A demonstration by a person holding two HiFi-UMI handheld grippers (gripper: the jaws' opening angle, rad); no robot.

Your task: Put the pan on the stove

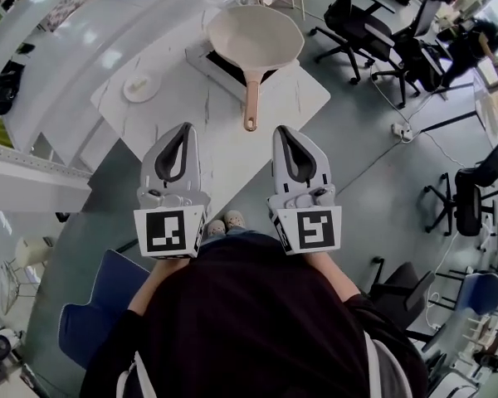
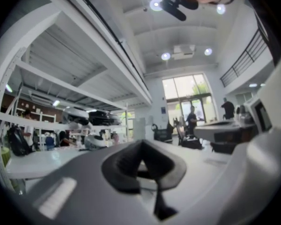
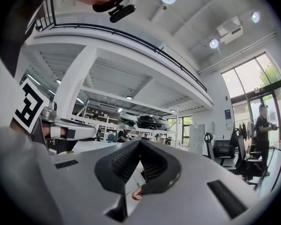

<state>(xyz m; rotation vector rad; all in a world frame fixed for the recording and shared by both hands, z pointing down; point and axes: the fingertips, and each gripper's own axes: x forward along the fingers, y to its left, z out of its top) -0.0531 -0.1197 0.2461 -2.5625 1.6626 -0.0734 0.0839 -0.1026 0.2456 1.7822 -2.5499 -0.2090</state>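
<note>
A cream pan (image 1: 256,33) with a copper handle (image 1: 251,98) rests on the black stove (image 1: 231,65) at the far end of the white table (image 1: 191,139). Its handle points toward me. My left gripper (image 1: 185,128) and right gripper (image 1: 284,129) are held side by side near my body, over the table's near corner and short of the handle. Both are shut and hold nothing. In the left gripper view the left gripper (image 2: 141,142) has its jaws together. In the right gripper view, the handle's copper end (image 3: 136,196) shows below the shut right gripper (image 3: 139,142).
A small white dish (image 1: 141,87) lies on the table left of the stove. Black office chairs (image 1: 357,23) stand to the right, with a power strip (image 1: 401,129) on the floor. A blue chair (image 1: 100,305) is at my lower left, white shelving (image 1: 33,98) along the left.
</note>
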